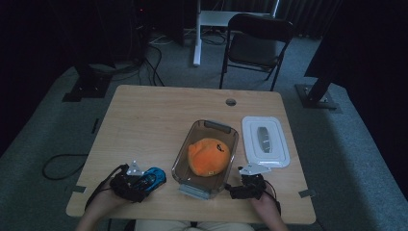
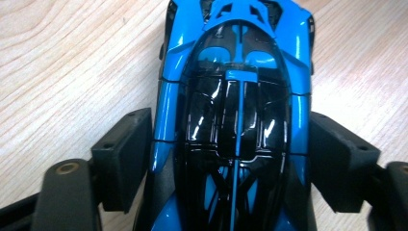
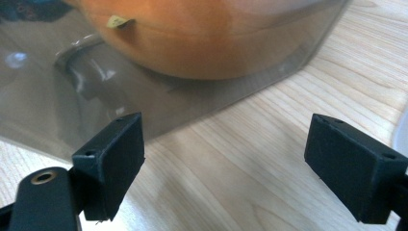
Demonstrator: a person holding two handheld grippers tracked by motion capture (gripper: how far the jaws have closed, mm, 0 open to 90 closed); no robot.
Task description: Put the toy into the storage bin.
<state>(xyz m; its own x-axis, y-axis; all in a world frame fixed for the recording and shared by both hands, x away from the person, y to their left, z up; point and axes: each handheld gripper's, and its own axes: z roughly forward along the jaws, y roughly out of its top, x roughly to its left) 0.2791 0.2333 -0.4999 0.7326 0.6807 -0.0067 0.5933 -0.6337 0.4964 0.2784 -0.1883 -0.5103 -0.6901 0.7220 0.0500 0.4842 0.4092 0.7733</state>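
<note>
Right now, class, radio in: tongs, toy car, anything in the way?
Left tongs astride blue toy car, pads at its sides. Right tongs open, empty, beside clear container. Nothing blocking.

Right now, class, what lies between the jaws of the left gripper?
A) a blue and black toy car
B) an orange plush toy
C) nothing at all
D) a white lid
A: in the left gripper view the blue and black toy car lies on the table between the two black pads of the left gripper.
</note>
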